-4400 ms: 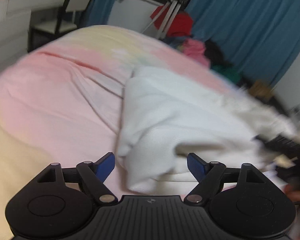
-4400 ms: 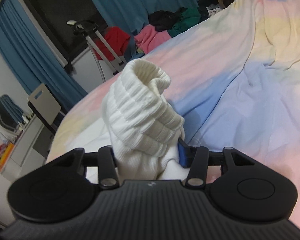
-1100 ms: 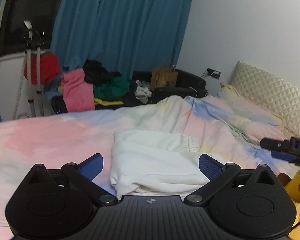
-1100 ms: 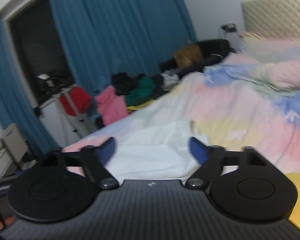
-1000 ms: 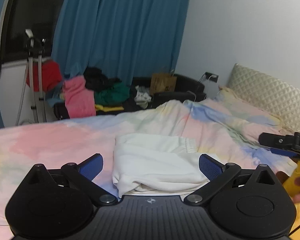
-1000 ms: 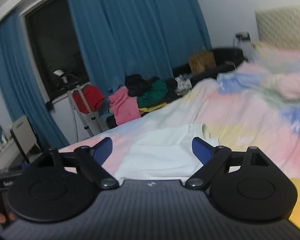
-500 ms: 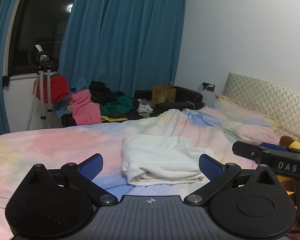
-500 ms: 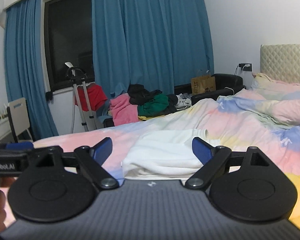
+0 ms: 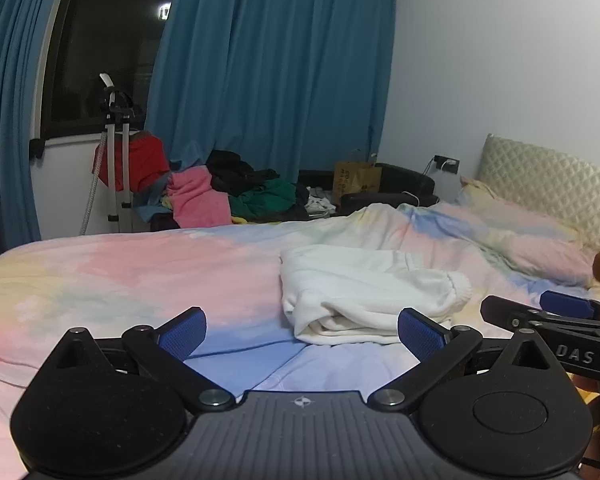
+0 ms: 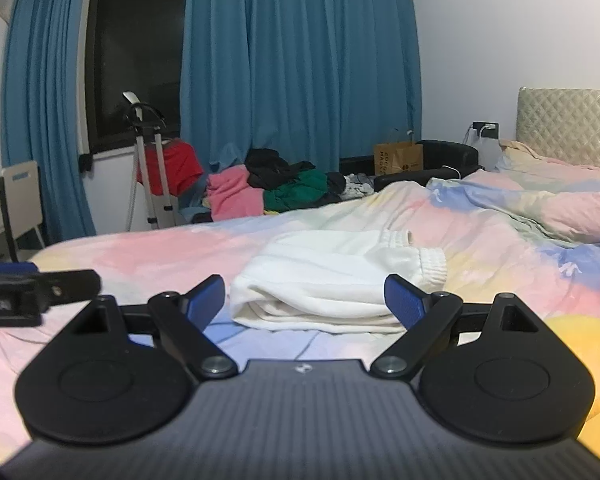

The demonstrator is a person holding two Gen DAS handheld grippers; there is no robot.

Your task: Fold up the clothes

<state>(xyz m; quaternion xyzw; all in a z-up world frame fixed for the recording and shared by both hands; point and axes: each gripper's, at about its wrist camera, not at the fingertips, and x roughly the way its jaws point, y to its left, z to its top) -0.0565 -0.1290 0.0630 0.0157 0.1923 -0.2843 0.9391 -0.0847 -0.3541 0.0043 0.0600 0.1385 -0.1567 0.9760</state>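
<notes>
One folded white garment on bed. Two grippers, left gripper and right gripper, short of garment, both spread wide, empty.

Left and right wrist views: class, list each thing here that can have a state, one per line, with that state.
White garment: folded, lying on the bed, held by neither tool.
Left tool: open, empty.
Right tool: open, empty.
Curtains: partly drawn, dark window showing.
Clothes pile: unfolded, heaped beyond the bed.
Bed cover: spread, wrinkled.
</notes>
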